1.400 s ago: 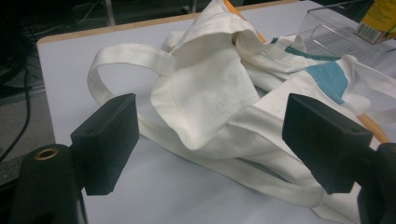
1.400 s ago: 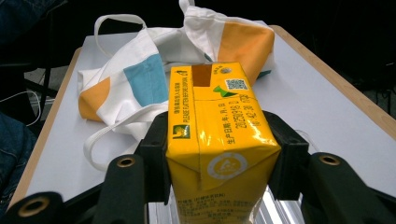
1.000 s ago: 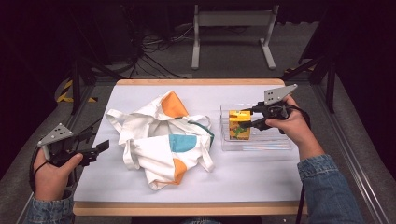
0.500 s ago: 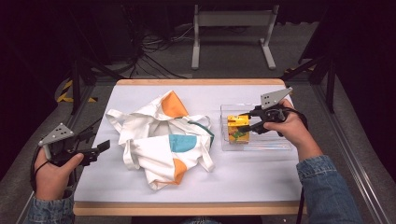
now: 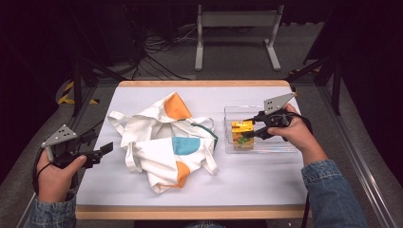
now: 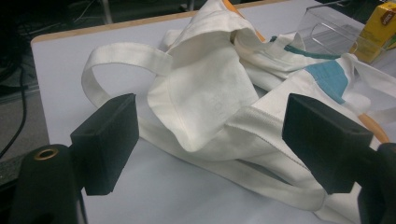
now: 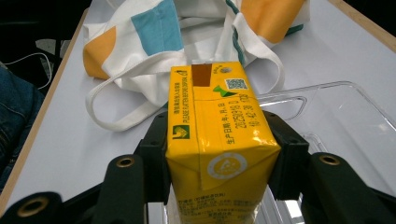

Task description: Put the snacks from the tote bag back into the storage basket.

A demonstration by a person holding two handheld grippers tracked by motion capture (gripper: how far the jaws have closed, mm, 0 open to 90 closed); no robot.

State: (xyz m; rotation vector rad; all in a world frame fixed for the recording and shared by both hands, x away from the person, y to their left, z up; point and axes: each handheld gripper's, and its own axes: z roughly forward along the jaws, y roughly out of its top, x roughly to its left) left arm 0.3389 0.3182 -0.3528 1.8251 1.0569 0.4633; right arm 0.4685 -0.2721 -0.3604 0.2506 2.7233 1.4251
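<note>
At centre right, a yellow carton (image 5: 242, 132) is clamped by the right gripper (image 5: 248, 128) above the clear tray (image 5: 266, 148); the left gripper (image 5: 105, 149), lower left, is held wide.

- We see a yellow drink carton (image 7: 219, 140), upright, its printed top facing us, inside the clear tray (image 5: 280, 147) at the table's 3 o'clock.
- We find the black jaws pressed against its two sides.

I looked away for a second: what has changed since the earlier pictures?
The right tongs, shut on the yellow carton, carried it a little leftward and seemingly higher over the clear tray. The left tongs stayed open beside the tote bag, which did not move.
</note>
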